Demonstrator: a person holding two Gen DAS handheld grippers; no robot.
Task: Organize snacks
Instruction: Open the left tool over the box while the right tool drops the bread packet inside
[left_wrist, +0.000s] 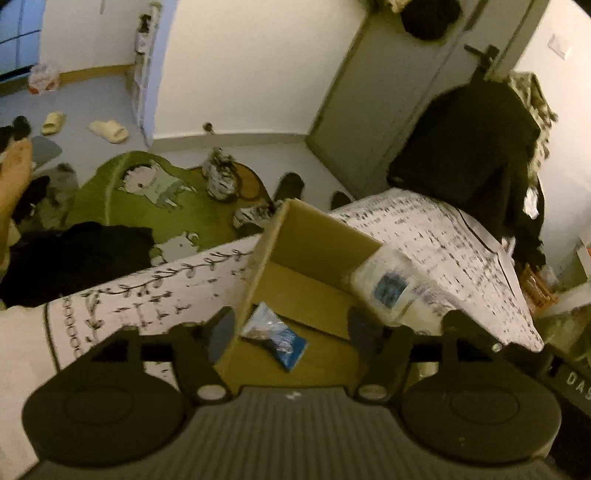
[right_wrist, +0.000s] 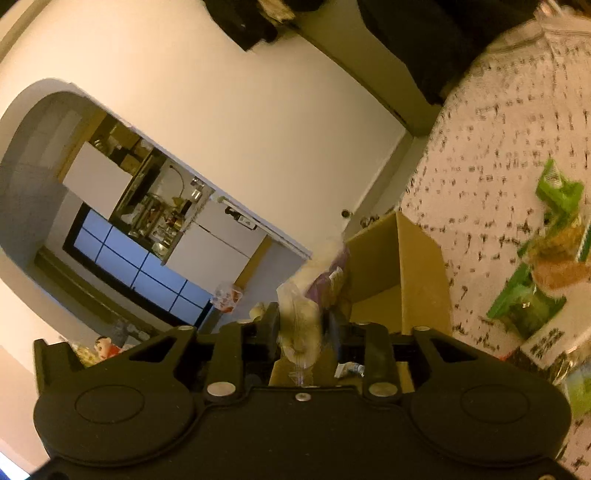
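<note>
The left gripper (left_wrist: 291, 326) hangs spread wide over the cardboard box (left_wrist: 306, 258); a blue snack packet (left_wrist: 275, 336) lies inside, between its fingers. The right gripper (right_wrist: 301, 326) is clamped on a pale snack bag (right_wrist: 299, 321) just beside the box; green packets (right_wrist: 546, 258) lie on the table (right_wrist: 480, 166).

Patterned tablecloth (left_wrist: 436, 236) — cardboard box (left_wrist: 314, 236); green snack packs (right_wrist: 546, 258)

The black left gripper (left_wrist: 291, 328) holds its fingers (left_wrist: 221, 332) spread wide with nothing between them. The black right gripper (right_wrist: 301, 328) has its fingers (right_wrist: 271, 326) closed on a pale snack bag (right_wrist: 299, 325).
</note>
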